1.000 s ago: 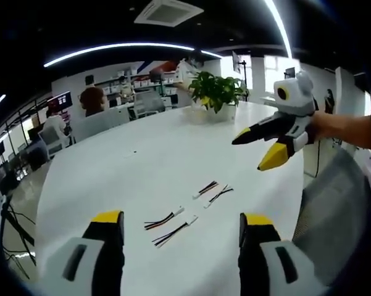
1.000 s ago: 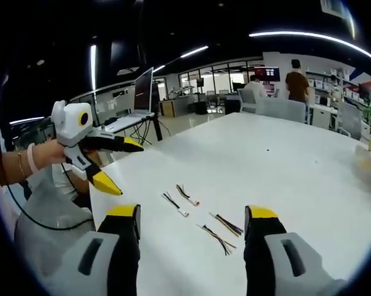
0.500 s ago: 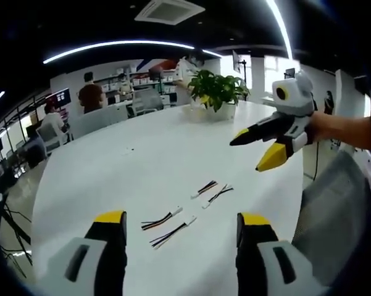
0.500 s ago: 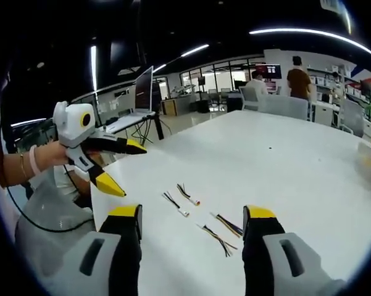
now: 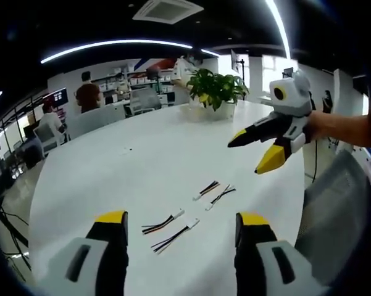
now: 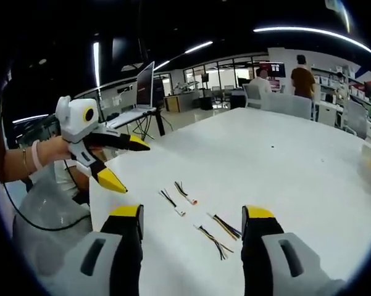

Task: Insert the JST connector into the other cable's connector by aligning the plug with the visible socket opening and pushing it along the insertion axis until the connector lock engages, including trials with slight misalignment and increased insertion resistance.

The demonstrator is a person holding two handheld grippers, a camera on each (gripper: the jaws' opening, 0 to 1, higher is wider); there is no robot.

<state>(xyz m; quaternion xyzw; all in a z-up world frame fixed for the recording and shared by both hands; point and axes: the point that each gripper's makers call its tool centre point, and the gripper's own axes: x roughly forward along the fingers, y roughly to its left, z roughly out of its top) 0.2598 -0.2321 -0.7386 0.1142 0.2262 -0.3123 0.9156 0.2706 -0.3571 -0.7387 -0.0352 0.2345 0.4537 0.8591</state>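
Left gripper view: the left gripper has its yellow-tipped jaws spread wide with nothing between them, hovering above the white table. Just ahead of the jaws, in the gap between them, lie two short cables with white plugs. A second pair of cables lies a little farther ahead and toward the right jaw. The right gripper hangs in the air well ahead and to the right, jaws parted and empty. A potted plant stands far ahead on the table. Over the past second the picture has barely shifted: the cables sit a touch farther forward between the jaws, which reads as a small move of the hand and not of the cables. No cable has been picked up, so the task has not really started.

Right gripper view: the right gripper also holds its jaws wide and empty over the table. One pair of cables lies just ahead between the jaws, nearer the right one; the other pair lies farther ahead toward the left jaw. The left gripper hovers ahead and to the left, open and carrying nothing. Little has changed here too, apart from a slight drift of the view. Both hands seem poised for a first grasp.
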